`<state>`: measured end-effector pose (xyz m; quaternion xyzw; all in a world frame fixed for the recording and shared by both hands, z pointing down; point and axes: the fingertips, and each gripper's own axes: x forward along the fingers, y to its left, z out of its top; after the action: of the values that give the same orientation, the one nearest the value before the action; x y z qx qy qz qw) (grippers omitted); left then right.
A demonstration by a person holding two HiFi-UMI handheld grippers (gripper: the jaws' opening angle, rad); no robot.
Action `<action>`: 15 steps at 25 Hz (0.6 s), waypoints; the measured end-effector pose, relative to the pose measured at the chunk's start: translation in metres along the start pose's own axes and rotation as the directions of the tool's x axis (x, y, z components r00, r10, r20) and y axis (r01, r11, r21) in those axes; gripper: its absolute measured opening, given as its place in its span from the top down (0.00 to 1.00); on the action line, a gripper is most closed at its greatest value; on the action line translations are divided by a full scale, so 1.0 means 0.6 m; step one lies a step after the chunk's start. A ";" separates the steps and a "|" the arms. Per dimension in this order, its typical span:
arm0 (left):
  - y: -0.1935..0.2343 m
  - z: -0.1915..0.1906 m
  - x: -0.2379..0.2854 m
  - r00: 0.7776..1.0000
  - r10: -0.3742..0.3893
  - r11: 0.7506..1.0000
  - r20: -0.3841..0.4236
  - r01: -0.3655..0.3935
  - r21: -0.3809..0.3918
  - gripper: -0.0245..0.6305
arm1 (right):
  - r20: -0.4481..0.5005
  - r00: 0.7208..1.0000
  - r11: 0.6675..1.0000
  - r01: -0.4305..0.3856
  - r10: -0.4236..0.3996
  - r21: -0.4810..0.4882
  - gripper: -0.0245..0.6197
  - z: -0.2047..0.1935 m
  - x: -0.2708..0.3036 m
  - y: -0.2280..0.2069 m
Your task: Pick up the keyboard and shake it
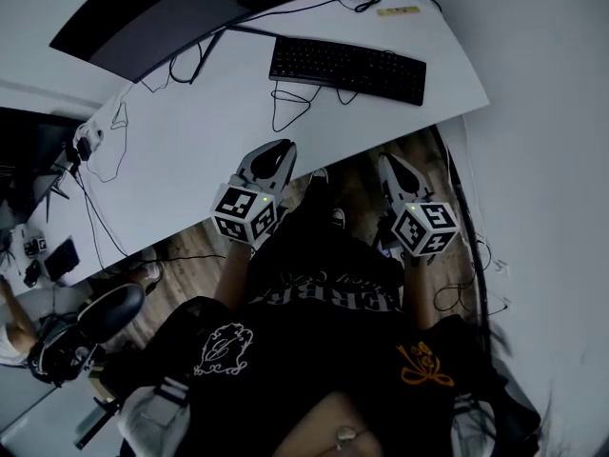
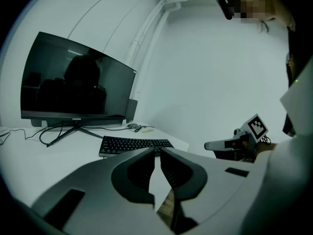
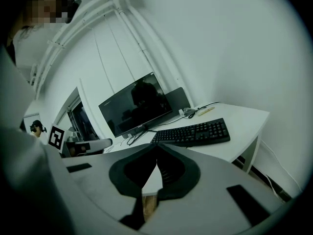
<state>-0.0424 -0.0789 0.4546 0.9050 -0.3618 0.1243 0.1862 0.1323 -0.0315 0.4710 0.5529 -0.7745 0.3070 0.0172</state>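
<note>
Two grippers, both empty. Left gripper point(image 1: 279, 147) pinched shut; ahead of it, a looped thin black cable point(image 1: 275, 112) trailing from the flat black plastic keyboard point(image 1: 347, 69), well beyond both tips on the curved white desk point(image 1: 190, 150). Right gripper point(image 1: 390, 163) pinched shut too. Risk: shoving instead of seizing unless opened; cable snagging during shaking.

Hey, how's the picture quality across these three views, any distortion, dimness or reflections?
Head view: dim, bluish, and the fisheye bows the desk edge, though the keyboard reads clearly. Left gripper view: black corners around a round image; the dark monitor mirrors a silhouette. Right gripper view: same round vignette, wall pipes bent into curves.
</note>
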 end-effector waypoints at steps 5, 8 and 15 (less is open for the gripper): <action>0.067 0.006 0.047 0.999 -0.011 0.999 -0.030 0.010 -0.034 0.87 | -0.004 1.000 0.999 0.000 0.000 0.044 0.94 0.035 0.076 -0.027; 0.117 0.013 0.075 0.999 -0.016 0.999 -0.047 0.013 -0.051 0.81 | 0.001 1.000 0.998 0.000 0.000 0.066 0.93 0.063 0.121 -0.039; 0.225 -0.003 0.164 0.993 -0.051 0.995 -0.108 0.041 -0.087 0.72 | -0.005 0.998 0.996 0.061 -0.061 0.069 0.90 0.114 0.180 -0.086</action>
<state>-0.0678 -0.2281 0.5251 0.8961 -0.3350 0.1541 0.2469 0.1568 -0.1671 0.4785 0.5760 -0.7463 0.3335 0.0084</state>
